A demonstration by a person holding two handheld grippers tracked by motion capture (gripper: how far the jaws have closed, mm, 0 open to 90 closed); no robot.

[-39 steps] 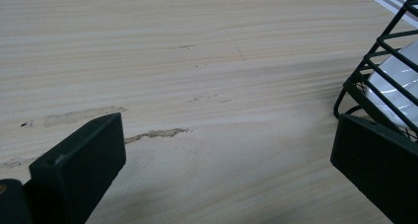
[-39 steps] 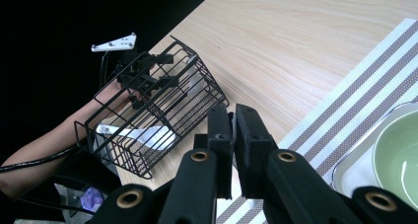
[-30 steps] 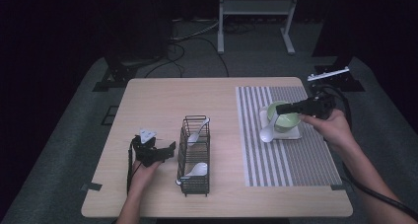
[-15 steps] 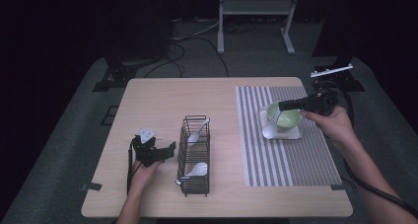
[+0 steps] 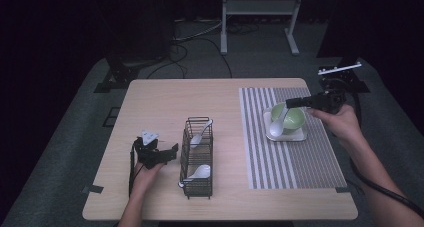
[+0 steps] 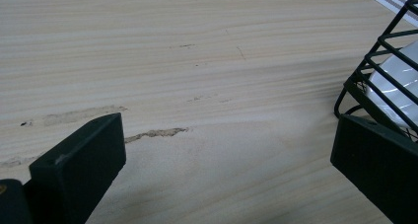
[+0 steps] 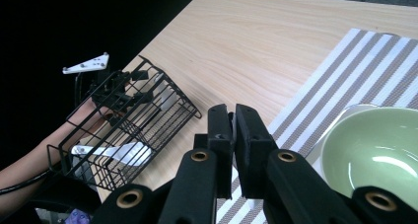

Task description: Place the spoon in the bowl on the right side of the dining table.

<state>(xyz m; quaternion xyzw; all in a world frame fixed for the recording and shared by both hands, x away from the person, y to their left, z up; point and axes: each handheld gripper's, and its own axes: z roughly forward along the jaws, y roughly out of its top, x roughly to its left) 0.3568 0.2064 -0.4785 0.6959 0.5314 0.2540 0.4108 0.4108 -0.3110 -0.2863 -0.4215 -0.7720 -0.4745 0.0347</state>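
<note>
Hovering right gripper [image 5: 291, 103] over the green bowl [image 5: 289, 119], jaws pressed together, white spoon [image 5: 278, 125] leaning beside, left gripper [image 5: 171, 151] spread near the wire basket [image 5: 197, 157].

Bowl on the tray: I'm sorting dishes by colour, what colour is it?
Pale green bowl, clearest in the right gripper view.

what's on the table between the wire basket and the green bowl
Bare wood, then striped mat. A white spoon leans at the green bowl on its basket side, as the high view shows.

no readable text, labels or numbers, views perhaps too dim
</note>
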